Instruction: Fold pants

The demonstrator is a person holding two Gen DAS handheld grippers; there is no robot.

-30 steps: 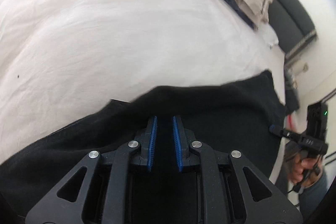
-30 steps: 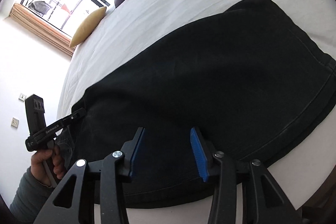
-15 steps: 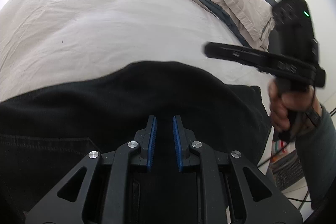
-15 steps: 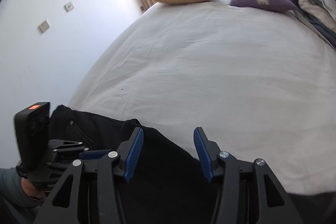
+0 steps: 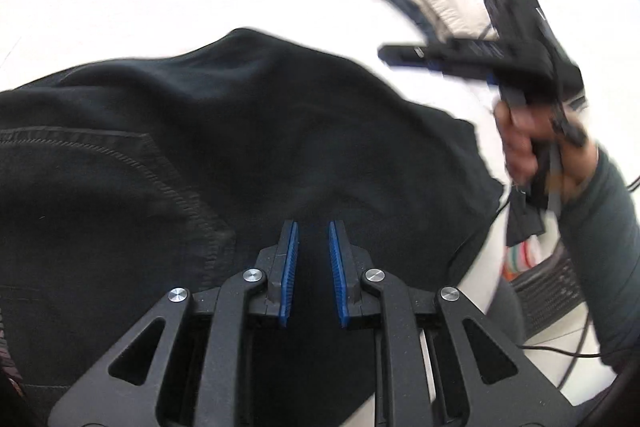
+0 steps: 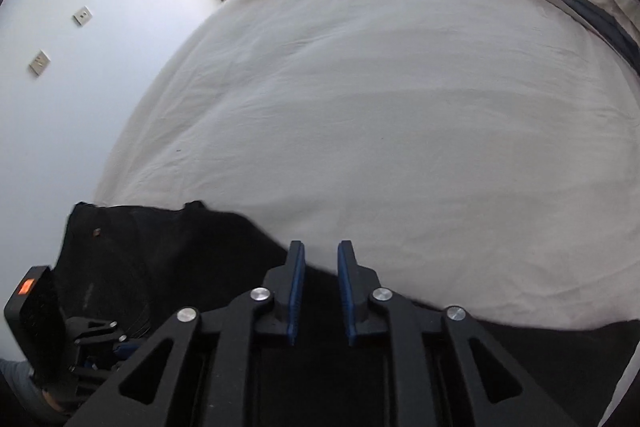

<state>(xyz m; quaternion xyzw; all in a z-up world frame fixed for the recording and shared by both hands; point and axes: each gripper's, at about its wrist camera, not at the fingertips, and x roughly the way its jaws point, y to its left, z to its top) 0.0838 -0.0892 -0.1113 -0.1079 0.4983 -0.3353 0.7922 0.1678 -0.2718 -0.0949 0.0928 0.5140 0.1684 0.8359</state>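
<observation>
Narrowing right gripper (image 6: 320, 259) fingers, pants (image 5: 200, 155) closer

Black hand-held gripper (image 5: 313, 239), blue ribbed pads (image 5: 289, 269), silver screws.
</observation>
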